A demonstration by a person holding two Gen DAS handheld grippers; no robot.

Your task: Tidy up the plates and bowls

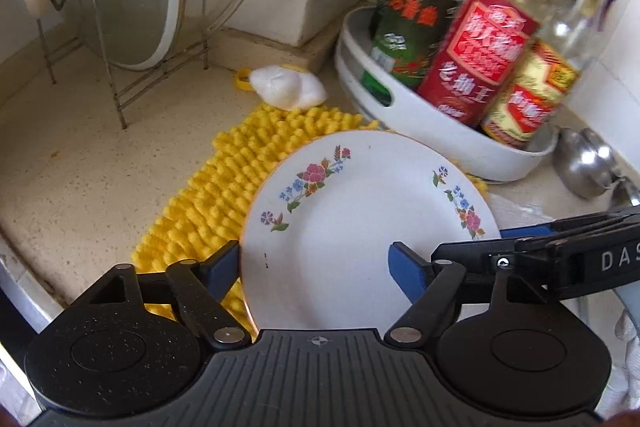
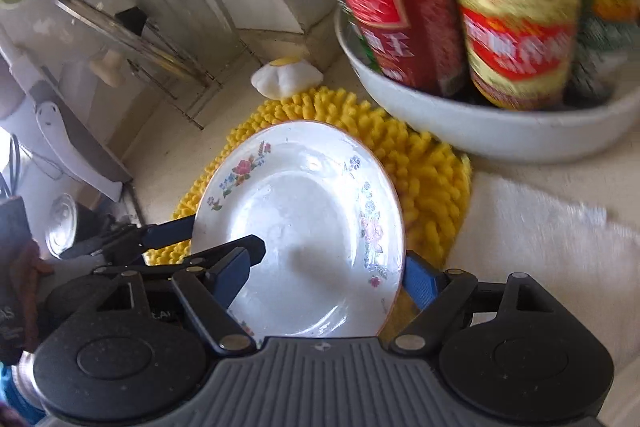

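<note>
Tiled walls back a speckled counter [image 1: 80, 163] where the plate [image 1: 360, 227] lies on a yellow mat [image 1: 224, 187], directly ahead of both tools. The left tool [image 1: 316, 263] and right tool [image 2: 332, 267] each straddle opposite rims, jaws apart, equally near.

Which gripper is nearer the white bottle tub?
Right. The right gripper straddles the floral plate's edge on the white tub side; the left gripper straddles the opposite edge, farther away.
</note>
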